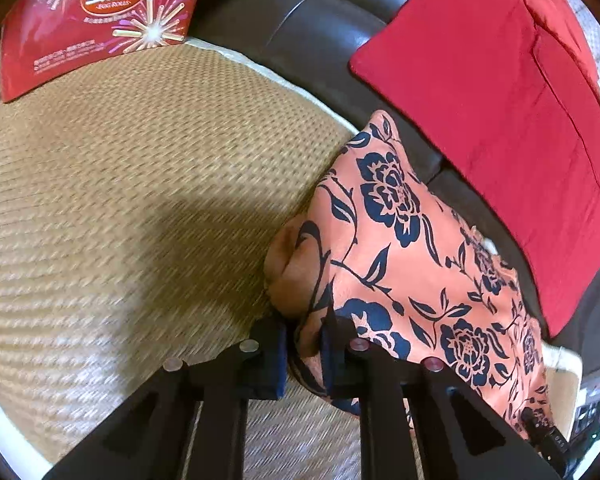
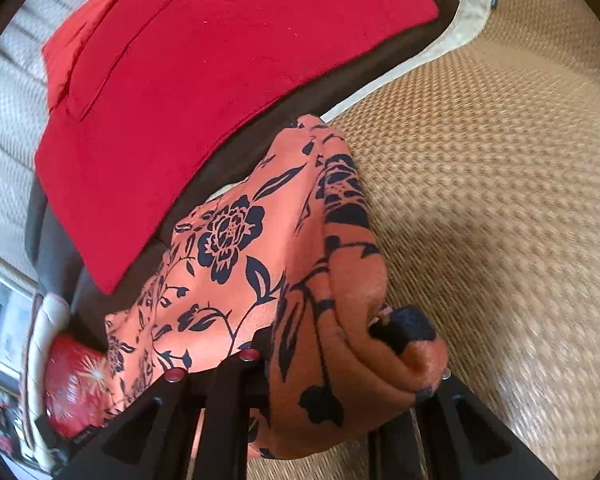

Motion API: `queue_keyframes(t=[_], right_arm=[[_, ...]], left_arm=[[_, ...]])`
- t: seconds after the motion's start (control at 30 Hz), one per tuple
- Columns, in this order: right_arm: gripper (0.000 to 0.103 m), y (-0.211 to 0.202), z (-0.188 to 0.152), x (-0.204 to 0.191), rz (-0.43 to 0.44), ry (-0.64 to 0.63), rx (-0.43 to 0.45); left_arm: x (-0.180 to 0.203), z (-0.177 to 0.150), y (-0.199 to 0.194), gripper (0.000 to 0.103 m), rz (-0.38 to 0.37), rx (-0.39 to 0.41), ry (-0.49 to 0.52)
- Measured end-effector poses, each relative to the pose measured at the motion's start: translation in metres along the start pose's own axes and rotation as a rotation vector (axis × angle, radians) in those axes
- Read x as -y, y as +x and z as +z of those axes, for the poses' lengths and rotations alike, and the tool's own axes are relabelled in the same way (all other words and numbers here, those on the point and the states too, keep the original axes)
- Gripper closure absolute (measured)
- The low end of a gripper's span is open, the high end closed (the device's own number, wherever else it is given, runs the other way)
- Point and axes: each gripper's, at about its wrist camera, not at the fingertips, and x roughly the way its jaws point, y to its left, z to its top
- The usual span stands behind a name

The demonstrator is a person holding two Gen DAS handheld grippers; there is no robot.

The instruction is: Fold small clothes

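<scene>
An orange garment with a dark blue flower print (image 1: pixel 400 248) hangs stretched between my two grippers above a woven mat (image 1: pixel 140 184). My left gripper (image 1: pixel 304 356) is shut on one edge of the garment. In the right wrist view the same garment (image 2: pixel 252 248) drapes over my right gripper (image 2: pixel 332 344), which is shut on a bunched fold of it; one dark pad (image 2: pixel 404 328) pokes out through the cloth. A folded red garment (image 1: pixel 500 120) lies behind on the dark sofa back; it also shows in the right wrist view (image 2: pixel 204 80).
A red egg-roll snack box (image 1: pixel 96 20) lies at the far left of the mat. The dark brown sofa back (image 1: pixel 300 28) runs behind the mat. A cream mat border (image 2: pixel 400 72) edges the weave. A red packet (image 2: pixel 76 384) sits low at the left.
</scene>
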Motion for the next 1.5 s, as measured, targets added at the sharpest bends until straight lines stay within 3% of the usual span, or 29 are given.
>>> queue_keyframes(t=[0.17, 0.3, 0.43, 0.53, 0.57, 0.6, 0.67, 0.73, 0.77, 0.83, 0.87, 0.97, 1.03, 1.13, 1.23, 1.37, 1.5], right_arm=[[0.087, -0.032, -0.037, 0.017, -0.010, -0.040, -0.008], [0.085, -0.051, -0.065, 0.030, -0.006, -0.052, -0.020], [0.077, -0.070, -0.063, 0.029, 0.004, -0.040, -0.025], [0.061, -0.097, -0.057, 0.032, -0.044, -0.046, 0.037], [0.045, -0.105, -0.054, 0.033, -0.071, -0.042, 0.074], [0.038, -0.116, -0.054, 0.036, -0.083, -0.029, 0.119], [0.038, -0.131, -0.053, 0.036, -0.068, -0.023, 0.193], [0.038, -0.133, -0.054, 0.022, -0.018, -0.081, 0.212], [0.042, -0.127, -0.058, 0.004, 0.018, -0.136, 0.194], [0.065, -0.110, -0.063, -0.022, 0.083, -0.220, 0.135], [0.071, -0.096, -0.073, -0.037, 0.122, -0.267, 0.078], [0.073, -0.059, -0.091, -0.073, 0.155, -0.372, -0.004], [0.073, -0.033, -0.095, -0.087, 0.175, -0.396, -0.051], [0.073, -0.004, -0.093, -0.099, 0.207, -0.375, -0.116], [0.073, 0.026, -0.098, -0.101, 0.156, -0.348, -0.204], [0.074, 0.043, -0.097, -0.092, 0.180, -0.292, -0.262], [0.072, 0.035, -0.087, -0.073, 0.286, -0.210, -0.313]], left_arm=[[-0.015, -0.031, -0.027, 0.089, 0.020, -0.021, 0.087], [-0.021, -0.070, -0.055, 0.085, 0.075, 0.013, 0.219], [-0.040, -0.075, -0.079, 0.057, 0.034, 0.000, 0.111], [-0.058, -0.074, -0.101, 0.044, -0.006, 0.055, 0.049], [-0.065, -0.075, -0.109, 0.038, -0.023, 0.074, 0.022], [-0.070, -0.076, -0.114, 0.035, -0.036, 0.083, -0.001], [-0.079, -0.079, -0.116, 0.032, -0.066, 0.078, -0.053], [-0.081, -0.082, -0.110, 0.032, -0.083, 0.037, -0.078], [-0.082, -0.083, -0.107, 0.032, -0.093, 0.022, -0.091], [-0.081, -0.084, -0.101, 0.032, -0.116, 0.008, -0.124], [-0.076, -0.084, -0.100, 0.032, -0.119, 0.013, -0.127], [-0.062, -0.079, -0.086, 0.032, -0.066, 0.021, -0.104], [-0.060, -0.070, -0.081, 0.033, -0.034, 0.023, -0.102], [-0.052, -0.063, -0.069, 0.072, -0.016, 0.042, -0.058], [-0.037, -0.060, -0.067, 0.090, 0.004, 0.057, 0.010], [-0.010, -0.056, -0.086, 0.093, 0.002, 0.119, 0.126], [0.052, -0.053, -0.125, 0.094, -0.060, 0.222, 0.325]])
